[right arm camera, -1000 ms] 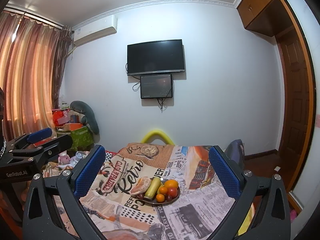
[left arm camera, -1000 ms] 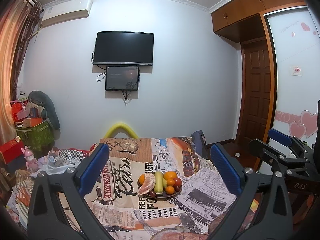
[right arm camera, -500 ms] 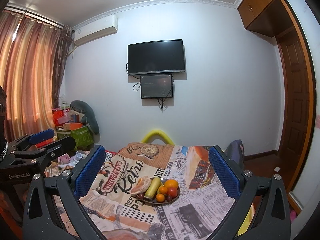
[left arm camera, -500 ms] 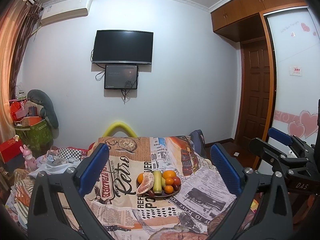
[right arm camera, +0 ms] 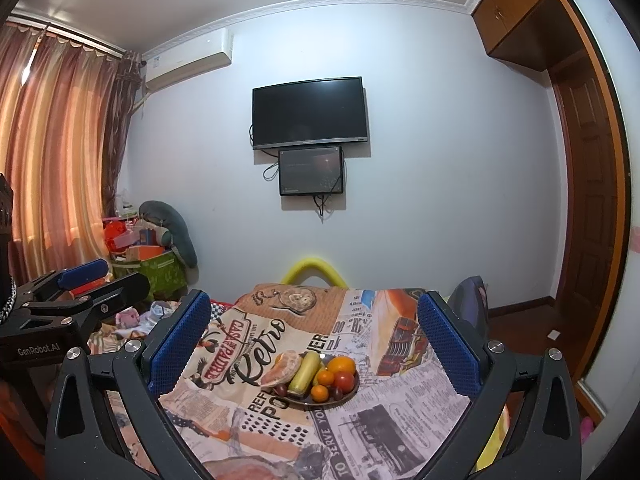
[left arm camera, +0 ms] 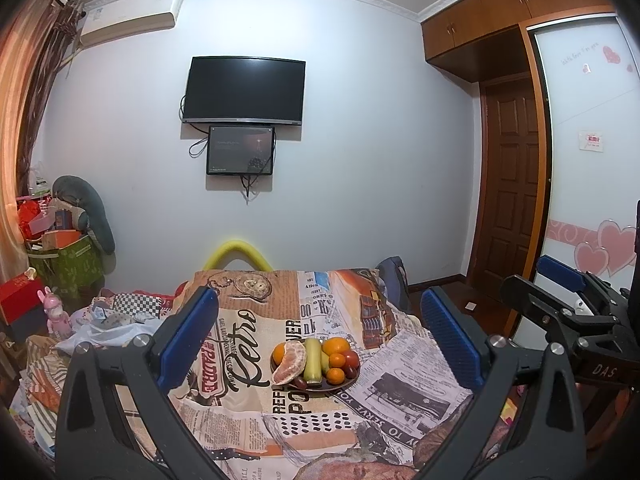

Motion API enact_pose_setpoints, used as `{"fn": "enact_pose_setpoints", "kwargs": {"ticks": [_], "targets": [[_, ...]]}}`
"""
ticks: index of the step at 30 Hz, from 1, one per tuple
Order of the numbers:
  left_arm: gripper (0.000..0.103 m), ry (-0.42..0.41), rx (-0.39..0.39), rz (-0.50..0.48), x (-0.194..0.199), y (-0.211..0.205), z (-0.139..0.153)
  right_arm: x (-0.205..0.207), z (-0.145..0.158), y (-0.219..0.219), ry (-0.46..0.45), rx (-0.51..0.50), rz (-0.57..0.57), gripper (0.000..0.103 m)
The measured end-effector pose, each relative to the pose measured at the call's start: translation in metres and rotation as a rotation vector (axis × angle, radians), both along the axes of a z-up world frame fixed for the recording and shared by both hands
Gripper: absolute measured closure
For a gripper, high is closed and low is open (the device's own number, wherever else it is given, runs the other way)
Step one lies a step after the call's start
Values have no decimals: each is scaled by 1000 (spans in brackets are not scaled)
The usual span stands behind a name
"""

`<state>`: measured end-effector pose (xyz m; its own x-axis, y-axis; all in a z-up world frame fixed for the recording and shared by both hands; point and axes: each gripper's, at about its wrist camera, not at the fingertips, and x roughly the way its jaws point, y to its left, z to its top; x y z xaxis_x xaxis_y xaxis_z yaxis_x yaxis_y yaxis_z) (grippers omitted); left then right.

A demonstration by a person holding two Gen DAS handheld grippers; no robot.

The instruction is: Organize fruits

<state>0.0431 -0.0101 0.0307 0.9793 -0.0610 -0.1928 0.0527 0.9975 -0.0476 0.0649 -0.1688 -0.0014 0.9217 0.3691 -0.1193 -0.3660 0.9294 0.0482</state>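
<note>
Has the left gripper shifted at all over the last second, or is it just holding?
Yes, slightly. In the left wrist view the TV and fruit plate have slid a little left and down, so the left gripper has turned slightly right and tilted up.

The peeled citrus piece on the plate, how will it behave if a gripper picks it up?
The peeled citrus piece shows bare, veined flesh, so it is probably soft and may bruise or tear under a hard squeeze. It leans against the yellow-green fruit at the edge of the plate, so lifting it may shift its neighbours.

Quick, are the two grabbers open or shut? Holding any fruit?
Left gripper: open, holding nothing.
Right gripper: open, holding nothing.
</note>
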Motion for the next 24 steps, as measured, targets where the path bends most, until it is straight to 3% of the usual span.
{"fn": "enact_pose_setpoints", "kwargs": {"ticks": [24], "targets": [[0, 23, -2, -25, 3, 1, -2, 5, 0, -3, 13, 3, -1, 0]]}}
